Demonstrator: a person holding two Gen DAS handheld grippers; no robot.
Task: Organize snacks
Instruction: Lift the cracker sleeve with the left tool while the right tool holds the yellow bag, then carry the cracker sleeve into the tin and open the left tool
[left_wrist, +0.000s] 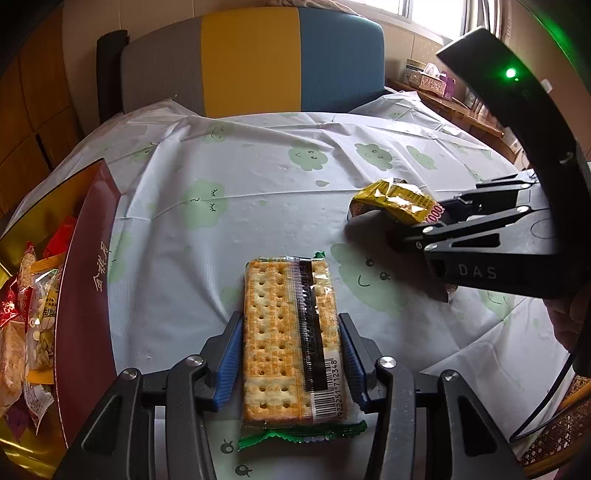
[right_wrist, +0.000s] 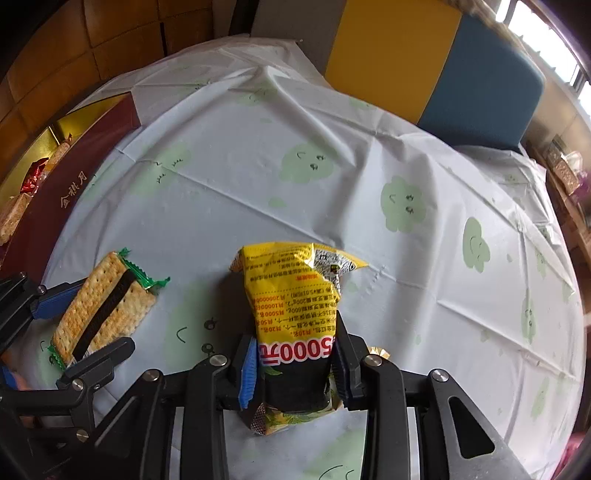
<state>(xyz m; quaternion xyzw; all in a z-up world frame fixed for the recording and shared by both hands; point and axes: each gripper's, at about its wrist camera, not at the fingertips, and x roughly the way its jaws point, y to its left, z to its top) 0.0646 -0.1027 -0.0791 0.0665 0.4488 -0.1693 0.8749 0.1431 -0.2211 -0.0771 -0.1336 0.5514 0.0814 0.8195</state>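
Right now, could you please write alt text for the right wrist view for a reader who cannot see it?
The right claw grips a yellow snack packet on a pale tablecloth. To the left, the left claw holds a cracker pack beside a dark red box.

Both wrist views close, angled down (shared: tablecloth (left_wrist: 258, 177)).

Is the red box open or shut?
Open: the red box has no lid on, and snack packets show inside.
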